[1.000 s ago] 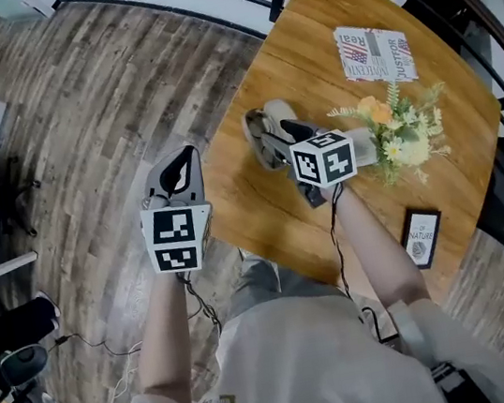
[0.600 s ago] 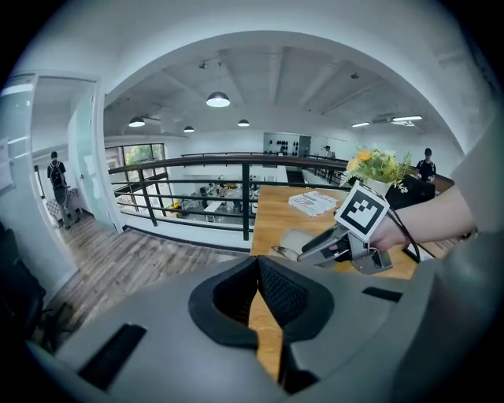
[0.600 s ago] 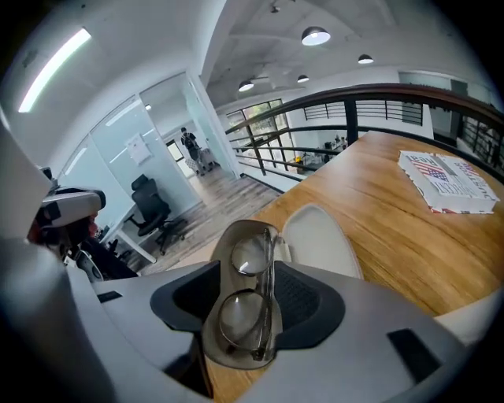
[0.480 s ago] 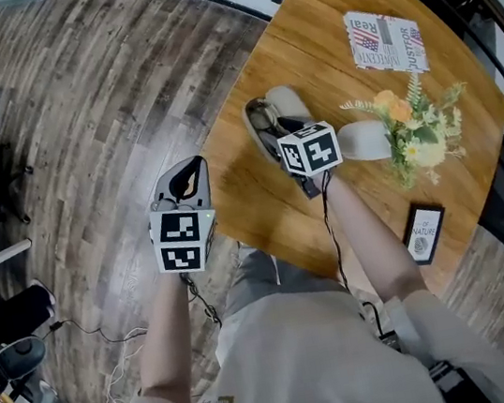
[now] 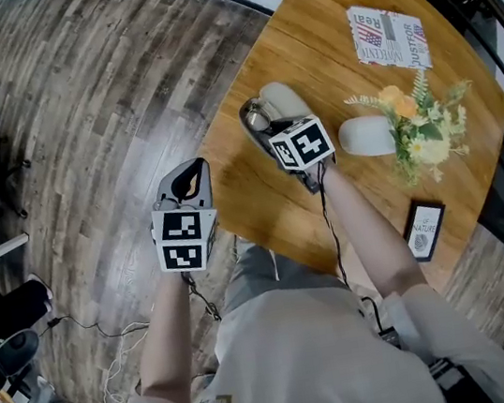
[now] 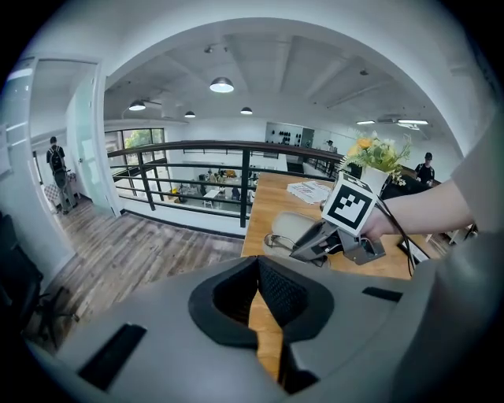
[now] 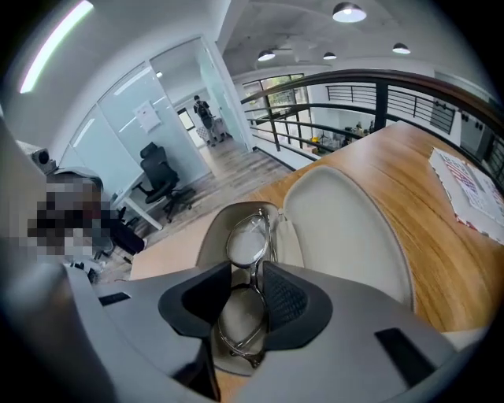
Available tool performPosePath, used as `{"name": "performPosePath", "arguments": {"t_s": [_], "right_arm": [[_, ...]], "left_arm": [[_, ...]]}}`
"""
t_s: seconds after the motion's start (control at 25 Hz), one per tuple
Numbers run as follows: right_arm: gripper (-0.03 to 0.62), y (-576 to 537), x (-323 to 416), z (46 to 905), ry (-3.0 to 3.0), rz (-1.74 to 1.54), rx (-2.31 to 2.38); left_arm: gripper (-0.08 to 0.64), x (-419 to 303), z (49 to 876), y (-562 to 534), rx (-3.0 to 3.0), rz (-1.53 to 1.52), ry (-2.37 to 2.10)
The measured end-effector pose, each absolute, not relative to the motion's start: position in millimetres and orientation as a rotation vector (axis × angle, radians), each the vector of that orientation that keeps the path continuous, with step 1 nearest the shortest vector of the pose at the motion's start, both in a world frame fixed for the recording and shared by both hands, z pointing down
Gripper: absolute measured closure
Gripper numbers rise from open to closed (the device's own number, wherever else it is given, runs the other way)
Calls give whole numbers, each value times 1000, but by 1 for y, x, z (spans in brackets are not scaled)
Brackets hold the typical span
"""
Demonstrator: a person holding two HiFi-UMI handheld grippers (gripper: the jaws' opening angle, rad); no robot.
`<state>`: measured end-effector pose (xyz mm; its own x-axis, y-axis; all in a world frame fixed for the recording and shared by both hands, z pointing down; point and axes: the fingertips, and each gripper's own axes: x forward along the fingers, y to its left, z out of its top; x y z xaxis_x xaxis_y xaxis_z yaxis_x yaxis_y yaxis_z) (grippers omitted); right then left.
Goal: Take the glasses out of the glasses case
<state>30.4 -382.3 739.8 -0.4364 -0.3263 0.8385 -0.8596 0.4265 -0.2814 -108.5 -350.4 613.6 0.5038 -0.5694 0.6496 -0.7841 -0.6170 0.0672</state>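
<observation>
Grasping now: closing the 2 jaws of right gripper (image 7: 250, 274) about the bridge of the glasses (image 7: 249, 240) (not pinching yet), down in the open glasses case (image 7: 346, 228) on the table (image 7: 370, 161). Holding left gripper (image 6: 257, 268) shut, empty. Next: pinching gently, lifting clear.

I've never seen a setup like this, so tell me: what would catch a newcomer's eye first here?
An open glasses case lies on the wooden table with wire-rimmed glasses inside. The right hand-held gripper hangs over them, jaws closing around the bridge. A vase of flowers stands beside it.
</observation>
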Motion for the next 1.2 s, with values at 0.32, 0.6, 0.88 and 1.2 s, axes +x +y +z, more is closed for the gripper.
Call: {"name": "performPosePath", "arguments": {"t_s": [0.32, 0.6, 0.88, 1.2], "right_arm": [[529, -373, 11, 722, -2045, 944, 906], [535, -381, 31, 668, -2069, 812, 1008], [535, -393, 45, 554, -2220, 603, 1165], [535, -374, 37, 410, -2418, 365, 1270]], "left_arm": [[543, -118, 608, -343, 2379, 836, -1150], [543, -138, 583, -340, 2396, 810, -1228], [543, -164, 524, -340, 2439, 733, -1385], [543, -180, 426, -334, 2529, 569, -1535]]}}
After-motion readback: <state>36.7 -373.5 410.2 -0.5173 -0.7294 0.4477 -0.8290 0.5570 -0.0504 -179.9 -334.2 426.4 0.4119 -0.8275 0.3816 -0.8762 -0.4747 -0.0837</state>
